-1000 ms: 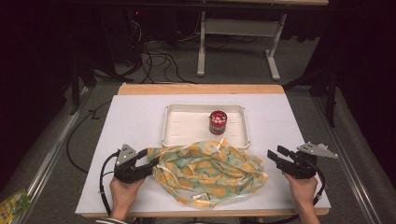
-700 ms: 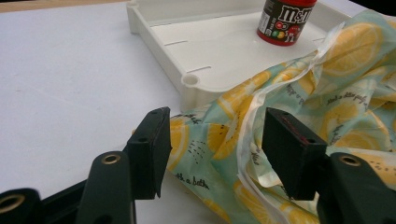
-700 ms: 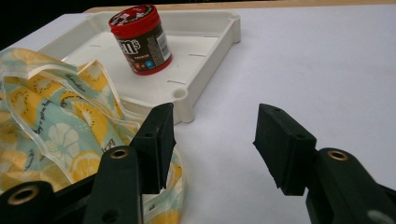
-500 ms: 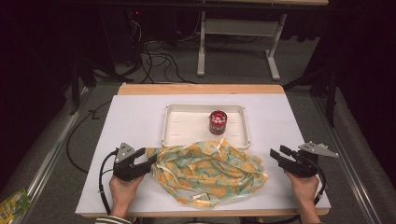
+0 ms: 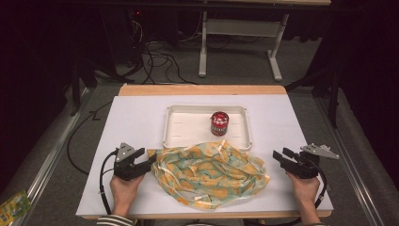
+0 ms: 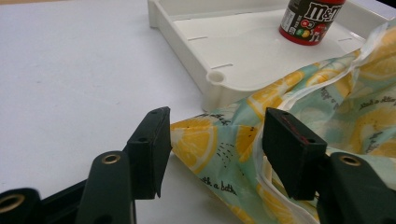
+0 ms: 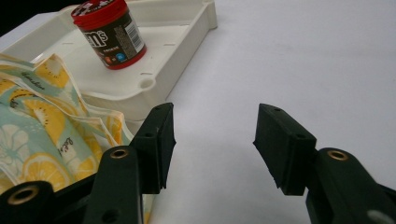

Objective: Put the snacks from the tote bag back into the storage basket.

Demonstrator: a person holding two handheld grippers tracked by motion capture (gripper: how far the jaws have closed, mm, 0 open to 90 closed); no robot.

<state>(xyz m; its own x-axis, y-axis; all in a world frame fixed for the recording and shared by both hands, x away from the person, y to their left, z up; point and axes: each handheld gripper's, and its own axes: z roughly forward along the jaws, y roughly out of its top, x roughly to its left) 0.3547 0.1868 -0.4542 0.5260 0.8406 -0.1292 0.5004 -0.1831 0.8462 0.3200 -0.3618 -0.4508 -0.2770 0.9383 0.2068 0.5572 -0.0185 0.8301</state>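
A crumpled cloth (image 5: pixel 211 172) printed with yellow lemon slices on pale green lies on the white table top (image 5: pixel 131 122), near the front. Its far edge laps over the front rim of a white tray (image 5: pixel 188 109). In the tray stands a red-lidded M&M's jar (image 5: pixel 219 123). My left gripper (image 5: pixel 151 157) is open at the cloth's left end. In the left gripper view a corner of the cloth (image 6: pixel 210 140) lies between the jaws, untouched by the pads. My right gripper (image 5: pixel 278 154) is open to the right of the cloth, with only bare table between its jaws (image 7: pixel 215 126).
A wooden strip (image 5: pixel 202 90) runs along the table's far edge. Cables (image 5: pixel 155 52) and a desk frame (image 5: pixel 240 33) lie on the floor beyond. A green packet (image 5: pixel 14 205) lies on the floor at the lower left. Bare table surrounds the tray on its left and right.
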